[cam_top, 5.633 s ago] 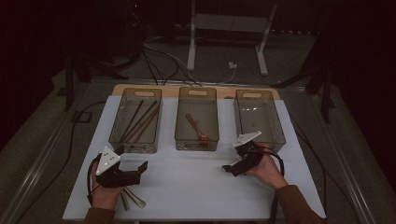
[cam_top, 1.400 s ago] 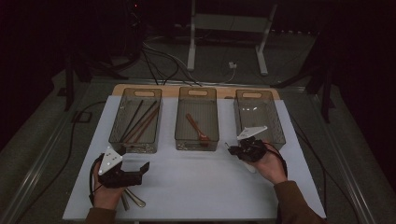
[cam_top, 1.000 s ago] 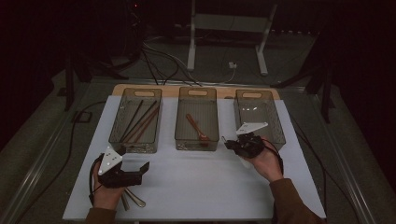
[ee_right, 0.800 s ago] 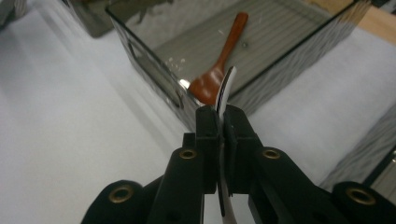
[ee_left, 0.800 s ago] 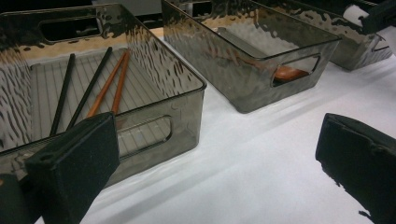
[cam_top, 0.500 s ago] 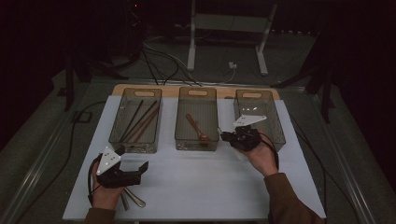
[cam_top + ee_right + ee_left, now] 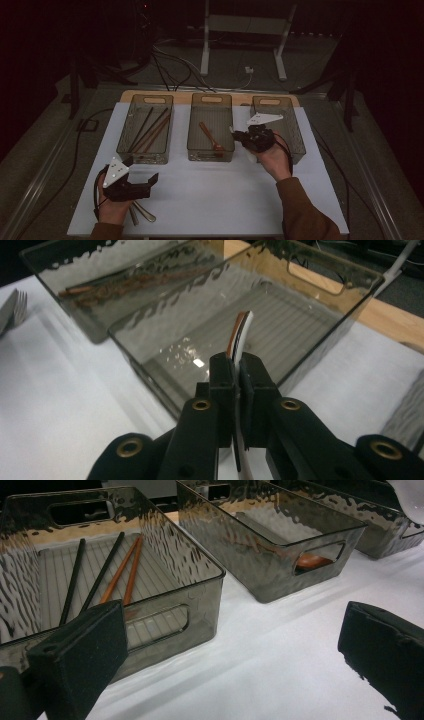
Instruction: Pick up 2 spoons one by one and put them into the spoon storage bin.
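Black hand-held gripper [image 7: 239, 390] with brass-ringed screw holes, grey triangular plate, brown sleeve [image 7: 305, 210].

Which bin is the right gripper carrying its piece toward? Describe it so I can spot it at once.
Three smoky clear bins stand in a row at the far edge of the white table. The right gripper, shut on a thin brown-and-white utensil, hangs by the near rim of the middle bin. That bin holds one brown spoon, while the left bin holds chopsticks.
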Motion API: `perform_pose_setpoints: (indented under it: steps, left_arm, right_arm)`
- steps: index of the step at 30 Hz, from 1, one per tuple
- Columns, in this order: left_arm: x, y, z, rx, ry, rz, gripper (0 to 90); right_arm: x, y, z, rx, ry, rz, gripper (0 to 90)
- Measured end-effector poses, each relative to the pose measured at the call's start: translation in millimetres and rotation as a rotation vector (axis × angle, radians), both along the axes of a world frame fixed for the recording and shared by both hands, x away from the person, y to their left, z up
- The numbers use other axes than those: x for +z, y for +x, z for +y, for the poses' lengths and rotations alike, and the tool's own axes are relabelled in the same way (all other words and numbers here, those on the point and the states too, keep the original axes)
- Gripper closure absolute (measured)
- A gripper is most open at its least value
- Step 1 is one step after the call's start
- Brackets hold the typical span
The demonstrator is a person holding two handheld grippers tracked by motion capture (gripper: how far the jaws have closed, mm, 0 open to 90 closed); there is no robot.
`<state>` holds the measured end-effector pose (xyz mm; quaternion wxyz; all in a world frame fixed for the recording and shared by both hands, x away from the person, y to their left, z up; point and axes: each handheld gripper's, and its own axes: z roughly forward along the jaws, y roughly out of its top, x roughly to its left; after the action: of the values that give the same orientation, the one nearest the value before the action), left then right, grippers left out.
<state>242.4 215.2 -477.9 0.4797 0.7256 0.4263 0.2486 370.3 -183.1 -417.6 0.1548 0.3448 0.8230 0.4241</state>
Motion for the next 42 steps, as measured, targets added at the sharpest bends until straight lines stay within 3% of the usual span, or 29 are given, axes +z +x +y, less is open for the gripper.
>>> perform_pose_setpoints:
  steps: [18, 25, 34, 42]
  left_arm:
    - [-0.1, -0.2, 0.5, 0.0, -0.001, 0.002, 0.8]
    - [-0.3, -0.4, 1.6, 0.0, -0.003, 0.002, 0.8]
    - [-0.4, -0.6, 1.2, -0.002, -0.002, 0.003, 0.8]
    - [-0.5, -0.7, 0.9, -0.002, -0.002, 0.002, 0.8]
  right_arm:
    - [10.1, 32.0, 35.2, -0.062, 0.049, -0.028, 86.4]
    - [0.9, 43.9, 50.5, -0.082, 0.06, -0.02, 86.3]
    - [-9.4, 50.6, 53.7, -0.1, 0.075, -0.021, 86.1]
    - [-18.7, 51.3, 58.1, -0.109, 0.048, -0.007, 85.9]
